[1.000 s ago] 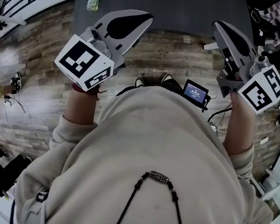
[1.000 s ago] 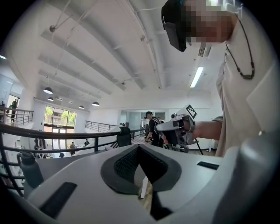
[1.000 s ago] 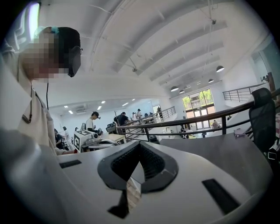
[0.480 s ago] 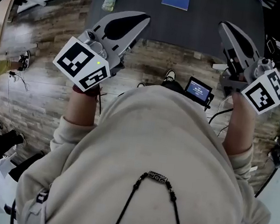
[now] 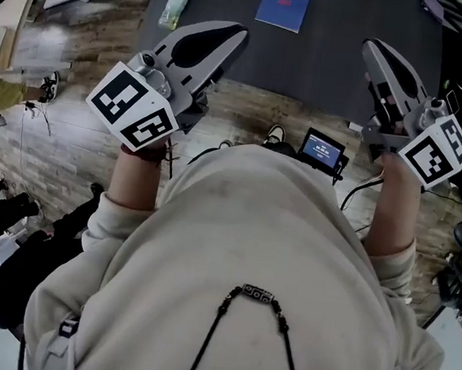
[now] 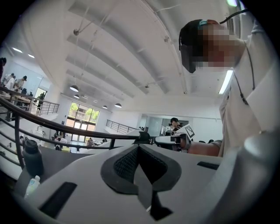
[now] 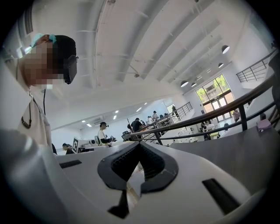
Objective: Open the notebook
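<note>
Nearest the camera, at the bottom and centre of the head view, is the person's beige sweatshirt [image 5: 249, 248], with both forearms reaching up the frame from it. At upper left the left gripper [image 5: 231, 35] is held out roughly level. Its own view shows the two jaws pressed together at the tip with nothing between them. At upper right the right gripper [image 5: 374, 54] is held the same way, its jaws likewise closed on nothing. Between the forearms, just past the sweatshirt, a small screen [image 5: 322, 151] hangs over the wooden floor [image 5: 70, 145]. Beyond the floor, a dark grey table [image 5: 347, 36] fills the top of the frame. A pale bottle [image 5: 175, 4] lies near its left edge. The blue notebook [image 5: 285, 3] lies flat and closed at top centre, well apart from both grippers and farther up the frame than either tip. Neither gripper touches it, so the opening has not begun. The notebook looks thin and light, with a cover that probably bends easily, and it may slide on the smooth table if pushed from one side. The sensible hold is likely a pinch on the cover's free edge with one gripper while the other presses down near the spine. Which edge is the spine cannot be told from here.
</note>
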Demonstrator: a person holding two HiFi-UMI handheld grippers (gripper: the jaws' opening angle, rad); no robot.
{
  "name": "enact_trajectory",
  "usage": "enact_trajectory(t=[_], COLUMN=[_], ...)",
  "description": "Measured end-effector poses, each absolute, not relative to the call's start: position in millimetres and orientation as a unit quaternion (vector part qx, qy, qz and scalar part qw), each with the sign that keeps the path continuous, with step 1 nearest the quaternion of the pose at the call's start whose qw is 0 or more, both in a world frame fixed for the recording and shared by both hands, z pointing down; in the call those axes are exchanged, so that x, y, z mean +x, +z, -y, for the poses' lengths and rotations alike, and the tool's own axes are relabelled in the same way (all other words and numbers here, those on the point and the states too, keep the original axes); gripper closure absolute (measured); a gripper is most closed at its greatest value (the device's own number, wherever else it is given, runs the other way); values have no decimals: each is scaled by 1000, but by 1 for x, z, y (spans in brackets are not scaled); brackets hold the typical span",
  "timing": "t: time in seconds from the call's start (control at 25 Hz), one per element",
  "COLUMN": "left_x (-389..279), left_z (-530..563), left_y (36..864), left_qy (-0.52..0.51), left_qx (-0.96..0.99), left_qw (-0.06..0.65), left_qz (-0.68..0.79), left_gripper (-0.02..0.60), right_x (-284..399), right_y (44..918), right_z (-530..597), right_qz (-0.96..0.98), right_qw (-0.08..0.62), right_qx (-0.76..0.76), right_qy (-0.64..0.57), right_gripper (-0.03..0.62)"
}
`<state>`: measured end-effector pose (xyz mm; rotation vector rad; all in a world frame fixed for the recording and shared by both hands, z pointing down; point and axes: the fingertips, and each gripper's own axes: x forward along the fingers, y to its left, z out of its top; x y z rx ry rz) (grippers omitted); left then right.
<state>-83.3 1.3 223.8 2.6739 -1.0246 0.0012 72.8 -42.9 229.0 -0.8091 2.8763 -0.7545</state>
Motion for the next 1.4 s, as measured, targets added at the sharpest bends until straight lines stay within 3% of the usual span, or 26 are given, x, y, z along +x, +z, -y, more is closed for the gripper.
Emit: enact_trajectory(t=[0.52, 0.68, 1.4], left_x=[-32, -38, -28], left_z=[-8, 2, 34], left_y=[243, 235, 226], left_qy=[51, 44, 29], left_qx=[928, 931, 959], left_qw=[129, 130, 130], left_qz=[346, 338, 249], left_gripper=[575, 575, 575], right_x=[133, 137, 163], right_y=[268, 240, 228], right_z=[39, 46, 39], right_qz=[-920, -909, -885], right_qw=[84, 132, 123], right_qx=[-265, -257, -357], right_qy=[-276, -300, -273], right_gripper=[579, 579, 579])
